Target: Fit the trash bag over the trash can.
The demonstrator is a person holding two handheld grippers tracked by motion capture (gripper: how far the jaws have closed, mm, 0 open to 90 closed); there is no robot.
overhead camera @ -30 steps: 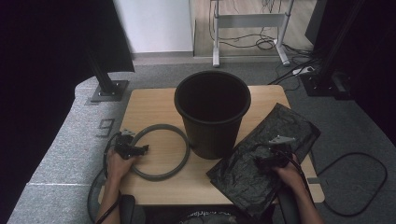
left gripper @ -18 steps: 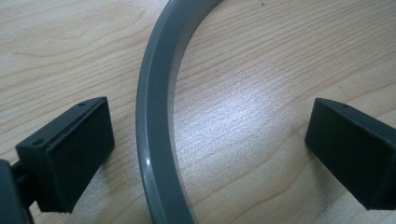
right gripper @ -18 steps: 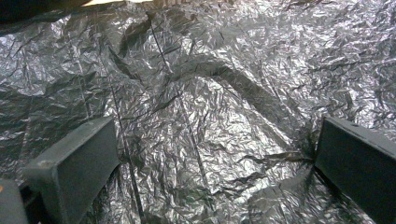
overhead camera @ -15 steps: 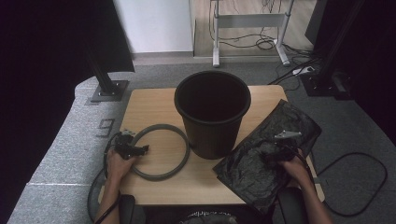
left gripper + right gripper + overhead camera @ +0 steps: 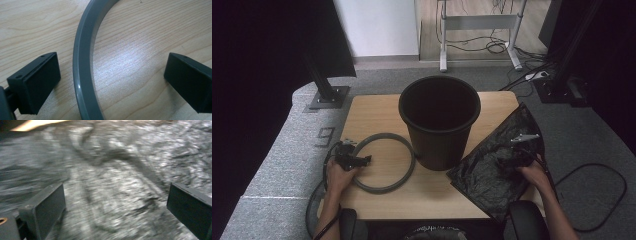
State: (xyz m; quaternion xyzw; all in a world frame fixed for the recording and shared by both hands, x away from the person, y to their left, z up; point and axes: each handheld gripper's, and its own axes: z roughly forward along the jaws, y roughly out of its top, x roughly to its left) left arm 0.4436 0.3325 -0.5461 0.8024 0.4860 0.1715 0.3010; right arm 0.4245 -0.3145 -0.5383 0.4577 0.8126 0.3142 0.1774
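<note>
Hovering with my right gripper [image 5: 518,150] spread wide over the black bin bag [image 5: 497,160], I see crumpled plastic between the jaws in the right gripper view and nothing pinched yet. That hand has moved in the last second: it was nearer the bag's near edge, and now it sits farther right and a little farther from me, over the bag's middle. The bag itself has slid with it, so its far corner now pokes out past the table's [image 5: 377,107] right edge. I read that as hunting for a fold to grab, so the bag can be opened over the bucket [image 5: 439,120].

My left gripper [image 5: 354,160] has not shifted. It is released too, jaws well apart and straddling the near-left arc of the grey ring [image 5: 81,62], which lies flat on the wood just left of the bucket. The bucket stands upright mid-table, unlined, with the bag touching or nearly touching its right side.
</note>
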